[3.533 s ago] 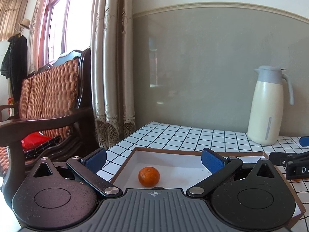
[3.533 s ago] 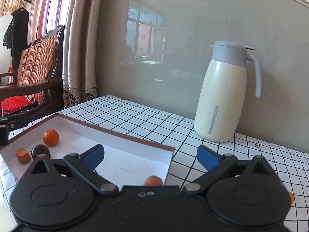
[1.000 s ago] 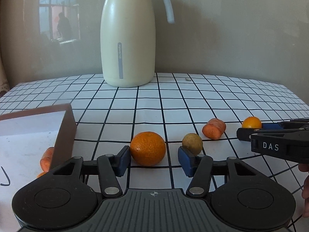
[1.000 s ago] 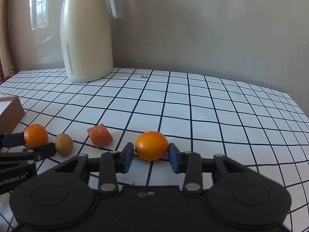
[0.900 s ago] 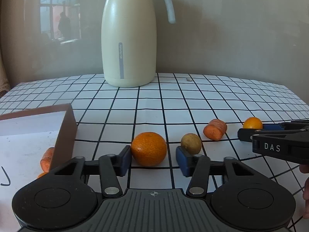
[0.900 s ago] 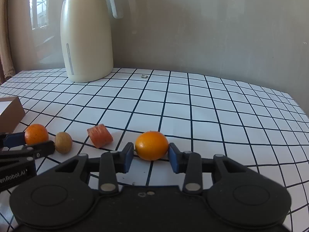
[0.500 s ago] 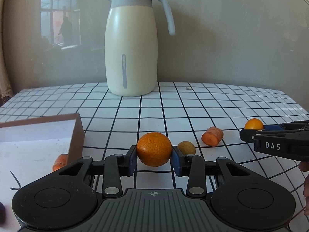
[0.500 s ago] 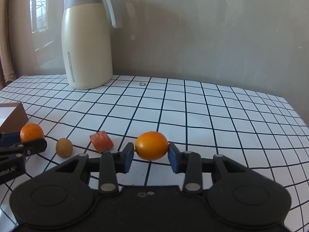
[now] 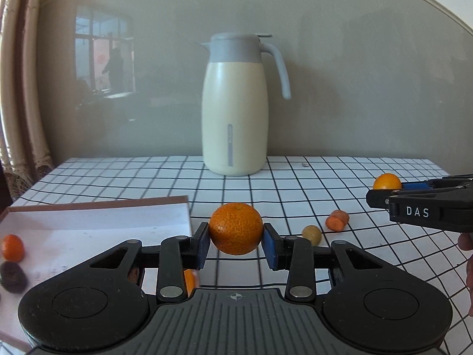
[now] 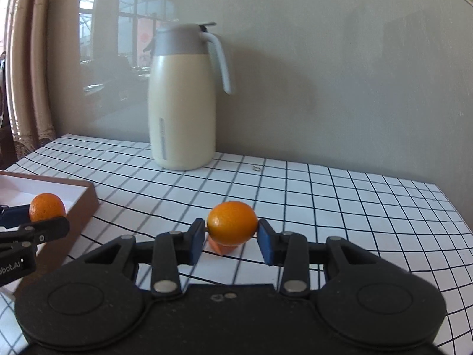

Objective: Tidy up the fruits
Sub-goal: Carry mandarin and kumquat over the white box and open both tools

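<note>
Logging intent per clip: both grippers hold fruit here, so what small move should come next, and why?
Probably carry the left gripper leftward over the box and release there. Its jaws are shut on the mandarin, clear of the table, and the box beside it already holds fruit. The right gripper could follow with its orange.
</note>
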`<state>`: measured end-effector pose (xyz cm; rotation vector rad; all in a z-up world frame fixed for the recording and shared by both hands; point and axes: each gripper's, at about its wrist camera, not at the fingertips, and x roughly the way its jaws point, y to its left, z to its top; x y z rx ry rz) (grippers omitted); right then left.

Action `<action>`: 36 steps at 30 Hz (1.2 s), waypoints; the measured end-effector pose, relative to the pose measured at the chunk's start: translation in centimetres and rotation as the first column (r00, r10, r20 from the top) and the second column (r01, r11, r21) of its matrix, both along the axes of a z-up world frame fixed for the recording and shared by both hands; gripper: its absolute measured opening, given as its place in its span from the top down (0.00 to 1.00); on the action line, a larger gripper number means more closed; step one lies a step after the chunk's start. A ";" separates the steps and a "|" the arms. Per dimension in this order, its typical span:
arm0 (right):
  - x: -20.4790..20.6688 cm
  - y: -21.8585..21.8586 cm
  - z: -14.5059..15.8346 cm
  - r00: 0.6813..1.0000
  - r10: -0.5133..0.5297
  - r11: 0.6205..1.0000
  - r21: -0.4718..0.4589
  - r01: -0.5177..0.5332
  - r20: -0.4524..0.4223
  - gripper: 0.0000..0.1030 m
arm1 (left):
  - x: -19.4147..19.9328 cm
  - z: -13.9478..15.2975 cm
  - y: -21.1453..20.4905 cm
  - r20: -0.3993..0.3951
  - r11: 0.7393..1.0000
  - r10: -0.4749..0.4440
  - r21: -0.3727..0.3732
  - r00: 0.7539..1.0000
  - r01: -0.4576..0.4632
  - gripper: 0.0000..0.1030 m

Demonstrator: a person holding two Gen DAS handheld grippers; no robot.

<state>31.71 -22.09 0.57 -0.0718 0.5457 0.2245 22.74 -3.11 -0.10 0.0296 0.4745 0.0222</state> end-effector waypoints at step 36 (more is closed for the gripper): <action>-8.6 9.5 2.9 0.967 0.240 0.970 0.016 -0.243 0.089 0.71 | -9.8 2.4 7.7 0.106 0.991 0.123 0.033 0.987 -0.127 0.63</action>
